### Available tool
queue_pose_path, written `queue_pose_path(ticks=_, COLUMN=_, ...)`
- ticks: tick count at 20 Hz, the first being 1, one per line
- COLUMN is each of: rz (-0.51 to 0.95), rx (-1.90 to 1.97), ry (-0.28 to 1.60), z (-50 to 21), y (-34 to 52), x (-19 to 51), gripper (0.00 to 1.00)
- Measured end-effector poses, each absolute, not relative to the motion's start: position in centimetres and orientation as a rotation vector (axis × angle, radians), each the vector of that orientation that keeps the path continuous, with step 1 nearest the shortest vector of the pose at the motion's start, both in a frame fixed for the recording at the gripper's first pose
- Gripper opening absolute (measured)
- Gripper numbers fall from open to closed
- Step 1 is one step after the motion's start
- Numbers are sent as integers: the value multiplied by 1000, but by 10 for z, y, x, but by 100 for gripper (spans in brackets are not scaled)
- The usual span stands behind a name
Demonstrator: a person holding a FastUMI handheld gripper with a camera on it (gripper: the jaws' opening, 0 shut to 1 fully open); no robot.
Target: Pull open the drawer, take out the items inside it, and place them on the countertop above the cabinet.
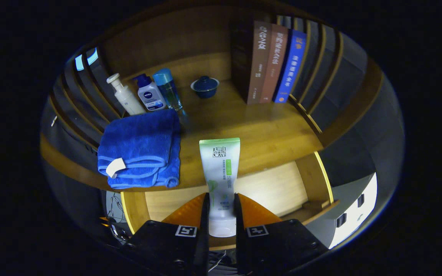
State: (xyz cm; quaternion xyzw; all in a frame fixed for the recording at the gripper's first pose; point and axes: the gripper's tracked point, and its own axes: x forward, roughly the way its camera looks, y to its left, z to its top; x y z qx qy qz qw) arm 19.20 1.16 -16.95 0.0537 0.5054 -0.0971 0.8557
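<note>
My gripper (221, 205) is shut on a white tube with a green end (220, 172), both fingers pressing its lower part near the cap. The tube stands up between the fingers, over the open wooden drawer (282, 188), whose pale inside shows below and behind it. Its green end reaches up in front of the front edge of the wooden countertop (267, 130). A folded blue towel (140, 147) lies on the countertop to the left of the tube, overhanging the front edge.
At the back left of the countertop stand a white pump bottle (124, 96), a white bottle with a blue cap (150, 94) and a clear blue bottle (169, 88). A small blue lidded bowl (205, 86) sits mid-back. Three upright books (272, 63) stand back right. Slatted side walls flank the shelf.
</note>
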Motion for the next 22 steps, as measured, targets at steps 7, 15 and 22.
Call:
queue_pose_path(ticks=7, rz=-127, rx=73, ry=1110, z=-210, y=5, x=255, gripper=32)
queue_pose_path(ticks=15, rz=-76, rx=135, ry=1126, z=-227, y=6, x=297, gripper=32)
queue_pose_path(ticks=22, rz=-39, rx=73, ry=1065, z=-212, y=13, x=306, gripper=87)
